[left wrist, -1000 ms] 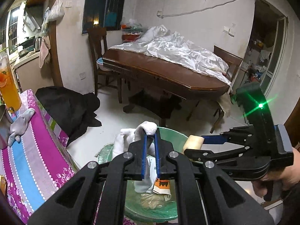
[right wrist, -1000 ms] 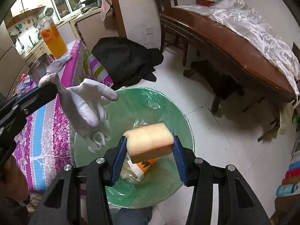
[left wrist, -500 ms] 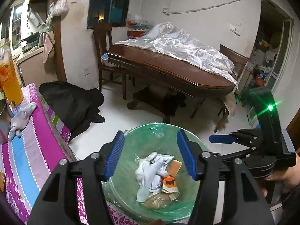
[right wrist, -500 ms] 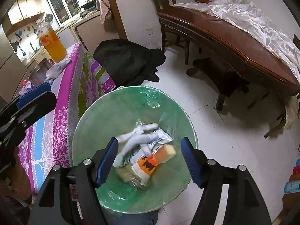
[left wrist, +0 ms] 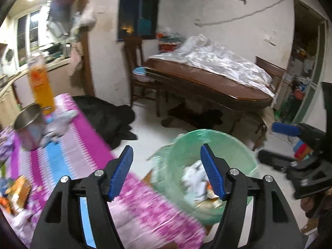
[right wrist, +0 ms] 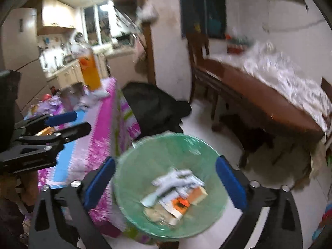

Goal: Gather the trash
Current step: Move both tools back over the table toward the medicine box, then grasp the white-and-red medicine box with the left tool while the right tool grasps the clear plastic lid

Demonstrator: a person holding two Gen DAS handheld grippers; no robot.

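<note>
A green-lined trash bin (right wrist: 145,166) stands on the floor beside a table with a pink and blue cloth (left wrist: 68,151). In the bin lie a white glove (right wrist: 168,182), a yellow sponge (right wrist: 198,195) and wrappers. My left gripper (left wrist: 167,170) is open and empty over the table edge, beside the bin (left wrist: 238,145). My right gripper (right wrist: 166,183) is open and empty above the bin. Another white glove (left wrist: 56,126) lies on the table next to a steel pot (left wrist: 29,128). A small orange box (left wrist: 17,191) lies at the table's near left.
A tall orange drink bottle (left wrist: 41,87) stands behind the pot. A dark heap of cloth (left wrist: 108,120) lies on the floor. A large brown table (left wrist: 207,83) with a white sheet and chairs stands beyond the bin. Both views are motion-blurred.
Both grippers opened and dropped the glove and the sponge into the bin. Both have since swung left and up toward the table.
</note>
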